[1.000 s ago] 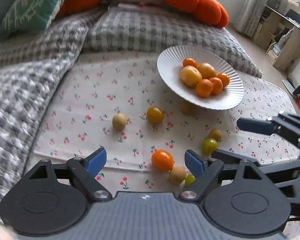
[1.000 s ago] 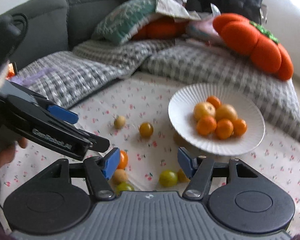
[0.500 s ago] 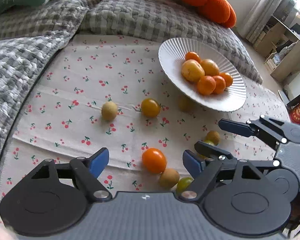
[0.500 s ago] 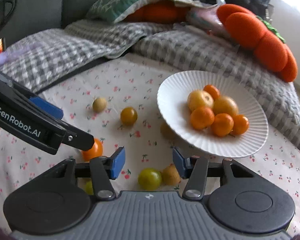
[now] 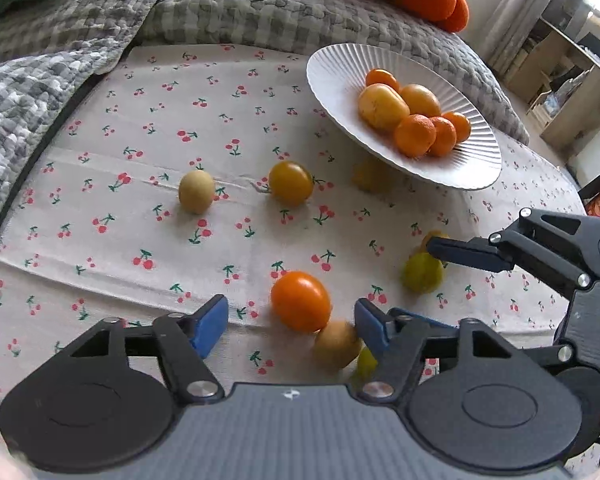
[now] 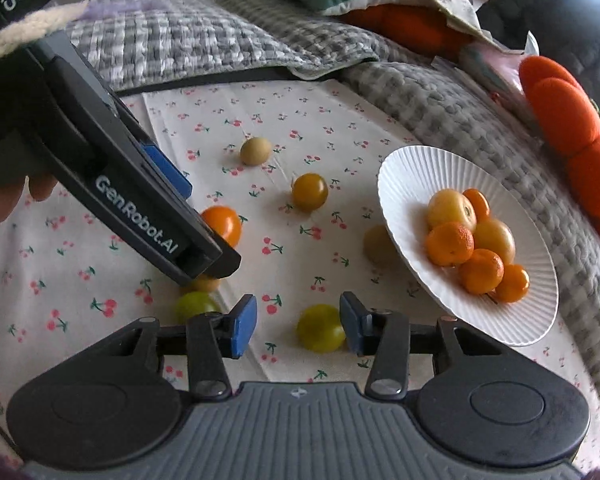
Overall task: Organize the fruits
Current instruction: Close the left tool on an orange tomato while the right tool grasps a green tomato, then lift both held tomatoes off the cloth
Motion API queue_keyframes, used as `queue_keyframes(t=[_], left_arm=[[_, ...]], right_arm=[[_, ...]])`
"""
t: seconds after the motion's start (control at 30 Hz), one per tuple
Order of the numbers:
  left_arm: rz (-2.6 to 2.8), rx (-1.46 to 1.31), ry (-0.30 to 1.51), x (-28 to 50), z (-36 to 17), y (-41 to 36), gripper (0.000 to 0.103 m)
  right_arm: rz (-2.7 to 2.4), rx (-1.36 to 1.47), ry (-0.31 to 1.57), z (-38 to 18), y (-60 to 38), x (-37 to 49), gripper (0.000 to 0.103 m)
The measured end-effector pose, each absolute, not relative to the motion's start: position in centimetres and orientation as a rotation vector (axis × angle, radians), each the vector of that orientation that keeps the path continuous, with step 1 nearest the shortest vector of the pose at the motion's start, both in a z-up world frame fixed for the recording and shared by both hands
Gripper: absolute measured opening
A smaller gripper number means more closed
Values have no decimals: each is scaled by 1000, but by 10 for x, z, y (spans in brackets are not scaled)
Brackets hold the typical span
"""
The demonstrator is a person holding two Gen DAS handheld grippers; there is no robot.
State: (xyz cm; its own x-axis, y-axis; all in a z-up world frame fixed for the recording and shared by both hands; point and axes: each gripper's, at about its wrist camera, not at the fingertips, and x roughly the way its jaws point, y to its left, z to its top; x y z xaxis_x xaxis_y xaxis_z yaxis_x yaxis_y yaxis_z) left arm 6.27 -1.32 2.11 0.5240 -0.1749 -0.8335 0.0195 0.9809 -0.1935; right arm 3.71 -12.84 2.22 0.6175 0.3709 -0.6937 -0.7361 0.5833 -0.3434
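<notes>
— Two pieces of writing show in the right wrist view: white "GenRobot.AI" along the side of the black left gripper (image 6: 210, 236) at centre left, and "AS" on a dark thing cut off at the upper left corner.

— And the fruit by the blue pads?

— In the left wrist view a round orange tomato-like fruit (image 5: 301, 301) lies on the cherry-print cloth (image 5: 148, 184) between the left gripper's (image 5: 290, 326) pads, nearer the right one. Its jaws have just been closing, yet stand apart, touching nothing I can see. A tan round fruit (image 5: 337, 344) sits low beside it, half hidden.

— The other one?

— The right gripper (image 6: 298, 326), jaws just closing too, has a yellow-green round fruit (image 6: 321, 328) between its pads, just beside the right pad; whether they touch is hard to tell. The white ribbed plate (image 6: 404, 184) of oranges sits at right, with one fruit partly hidden under its rim.
</notes>
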Motion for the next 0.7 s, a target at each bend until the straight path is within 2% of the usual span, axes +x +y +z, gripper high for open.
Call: queue_keyframes(t=[0.03, 0.13, 0.2, 0.23, 0.7], left_arm=[[-121, -170, 1011, 63, 21, -14, 56], [-143, -169, 1002, 62, 23, -16, 41], [-149, -162, 1007, 63, 23, -17, 25], [-148, -160, 1012, 63, 22, -17, 22], [-157, -140, 1005, 64, 25, -18, 20]], right_arm=[[695, -666, 613, 23, -130, 38, 39], [680, -673, 629, 21, -134, 43, 34], [675, -678, 643, 17, -136, 44, 30], [674, -682, 650, 15, -136, 45, 30], [681, -663, 661, 14, -135, 45, 26]])
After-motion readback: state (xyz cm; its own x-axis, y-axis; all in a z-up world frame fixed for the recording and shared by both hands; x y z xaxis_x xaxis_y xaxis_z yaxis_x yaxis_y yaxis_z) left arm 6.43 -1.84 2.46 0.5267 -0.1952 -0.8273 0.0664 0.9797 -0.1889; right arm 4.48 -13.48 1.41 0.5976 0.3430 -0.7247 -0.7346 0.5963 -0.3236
